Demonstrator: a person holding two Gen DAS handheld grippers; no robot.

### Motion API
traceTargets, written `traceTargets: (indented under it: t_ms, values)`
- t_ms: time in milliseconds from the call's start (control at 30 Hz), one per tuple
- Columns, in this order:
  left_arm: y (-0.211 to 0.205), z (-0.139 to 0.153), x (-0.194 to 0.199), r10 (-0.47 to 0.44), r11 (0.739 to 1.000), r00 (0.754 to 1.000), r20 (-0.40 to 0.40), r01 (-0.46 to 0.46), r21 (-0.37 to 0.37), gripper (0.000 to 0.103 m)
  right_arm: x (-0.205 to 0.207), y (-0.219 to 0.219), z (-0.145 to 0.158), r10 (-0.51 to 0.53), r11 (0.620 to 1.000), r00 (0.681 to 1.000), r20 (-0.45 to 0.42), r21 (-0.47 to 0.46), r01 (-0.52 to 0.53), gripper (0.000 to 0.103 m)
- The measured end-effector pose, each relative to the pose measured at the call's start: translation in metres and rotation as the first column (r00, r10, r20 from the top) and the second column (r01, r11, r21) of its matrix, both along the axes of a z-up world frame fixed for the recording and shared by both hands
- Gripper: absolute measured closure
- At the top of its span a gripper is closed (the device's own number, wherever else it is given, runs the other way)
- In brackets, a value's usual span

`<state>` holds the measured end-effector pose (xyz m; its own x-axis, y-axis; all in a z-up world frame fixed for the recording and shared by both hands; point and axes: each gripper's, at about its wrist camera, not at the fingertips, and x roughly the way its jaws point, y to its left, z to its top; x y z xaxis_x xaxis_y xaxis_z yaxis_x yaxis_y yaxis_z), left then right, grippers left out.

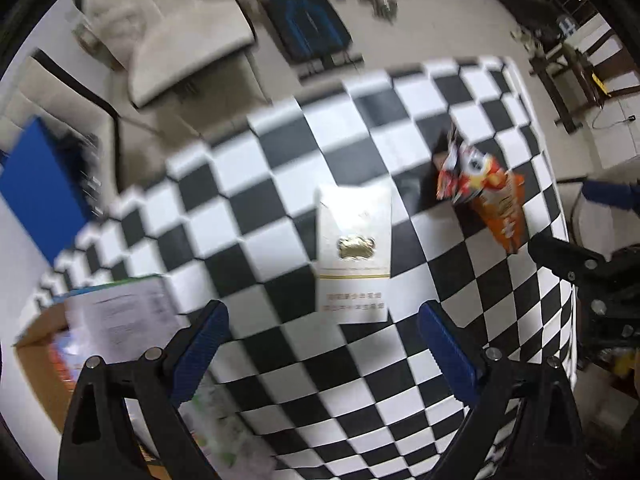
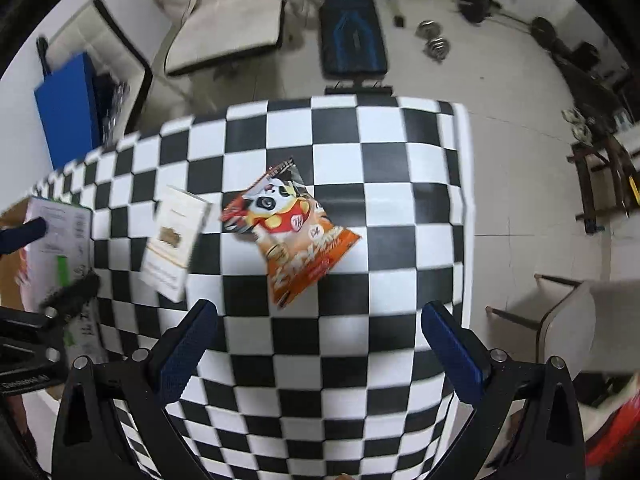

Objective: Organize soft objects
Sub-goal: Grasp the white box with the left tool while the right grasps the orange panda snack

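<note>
My left claw (image 1: 320, 344) hangs over the checkered bench (image 1: 280, 392), its two blue-padded fingers (image 1: 202, 350) spread wide with nothing between them. My right claw (image 2: 320, 344) hovers over the same black-and-white cloth, its jaws equally wide and empty.

Just ahead of the left claw lies a flat white packet (image 1: 354, 256) with a small gold emblem at its middle and lines of print along its near end; the print is too blurred to read. Beyond it and to the right, an orange snack bag (image 1: 484, 196) with a cartoon panda lies on the cloth, a little apart from the packet. From the right wrist view, the two sit side by side near the middle of the bench, the packet on the left and the snack bag (image 2: 290, 232) on the right, close together but seemingly not touching.

At the left edge of the bench an open cardboard box (image 1: 38, 364) holds what looks like printed packaging, white and green.

Past the far edge of the bench, on the pale tiled floor (image 2: 500, 92), stand a beige cushioned chair (image 2: 224, 36), a dark weight bench with blue trim (image 2: 352, 36), and dumbbells (image 2: 434, 40).
</note>
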<state>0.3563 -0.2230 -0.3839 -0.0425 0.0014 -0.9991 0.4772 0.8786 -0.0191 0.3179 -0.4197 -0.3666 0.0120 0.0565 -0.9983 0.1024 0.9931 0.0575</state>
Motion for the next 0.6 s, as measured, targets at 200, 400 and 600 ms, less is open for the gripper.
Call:
traceTargets:
  t_ms: [200, 400, 600]
  values:
    - [-0.012, -0.049, 0.013, 0.029, 1.000, 0.987, -0.161, -0.030, -0.003, 0.008, 0.029, 0.013, -0.034, 0.125, 0.992, 0.990, -0.071, -0.008, -0.126, 0.000]
    - [-0.017, -0.066, 0.010, 0.013, 1.000, 0.983, -0.181, -0.011, 0.014, 0.021, 0.050, 0.019, -0.055, 0.176, 0.984, 0.978, -0.108, -0.009, -0.178, 0.000]
    - [-0.026, -0.058, -0.003, -0.039, 0.996, 0.994, -0.102, 0.047, 0.074, 0.049, 0.066, 0.019, -0.070, 0.164, 0.986, 0.978, -0.130, 0.006, -0.165, 0.007]
